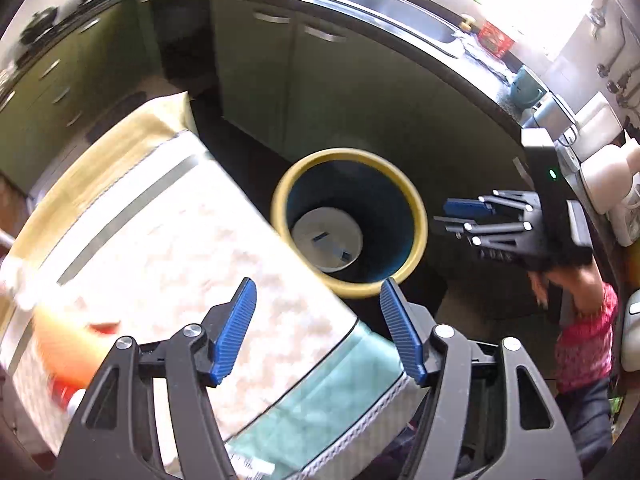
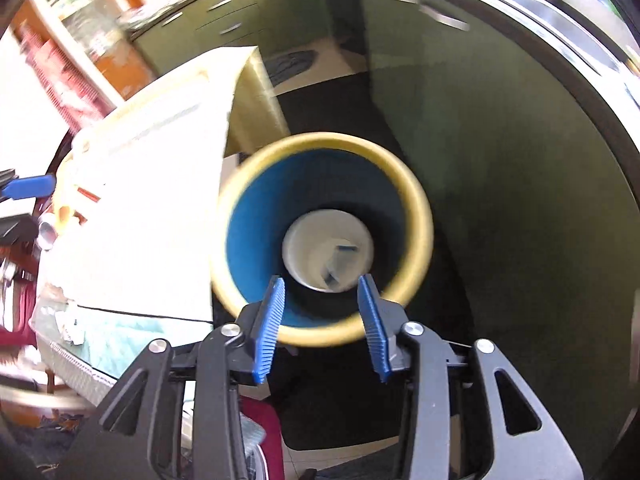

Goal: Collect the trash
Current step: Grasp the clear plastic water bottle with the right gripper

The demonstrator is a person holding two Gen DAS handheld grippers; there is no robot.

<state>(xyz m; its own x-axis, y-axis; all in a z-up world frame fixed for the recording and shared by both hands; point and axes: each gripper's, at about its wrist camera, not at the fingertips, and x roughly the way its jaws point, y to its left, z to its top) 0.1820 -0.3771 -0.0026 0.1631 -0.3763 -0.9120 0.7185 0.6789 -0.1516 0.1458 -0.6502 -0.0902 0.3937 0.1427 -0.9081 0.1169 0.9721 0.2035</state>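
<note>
A blue waste bin with a yellow rim (image 1: 348, 160) (image 2: 328, 142) stands on the floor by the table's corner. At its bottom lies a white round surface (image 1: 326, 238) (image 2: 326, 254) with small blue-grey scraps on it. My left gripper (image 1: 318, 286) hangs open above the table's edge next to the bin, with nothing between its blue pads. Over the bin's mouth my right gripper (image 2: 322, 280) is open and holds nothing; the left wrist view shows it from the side (image 1: 444, 216). Both views are blurred.
The table (image 1: 160, 240) wears a pale patterned cloth; a blurred orange thing (image 1: 68, 352) and a small red scrap (image 1: 104, 326) lie near its left end. Green cabinets (image 1: 256, 72) and a dark counter with a sink (image 1: 396, 12) curve behind the bin. A pink sleeve (image 1: 588, 340) is at right.
</note>
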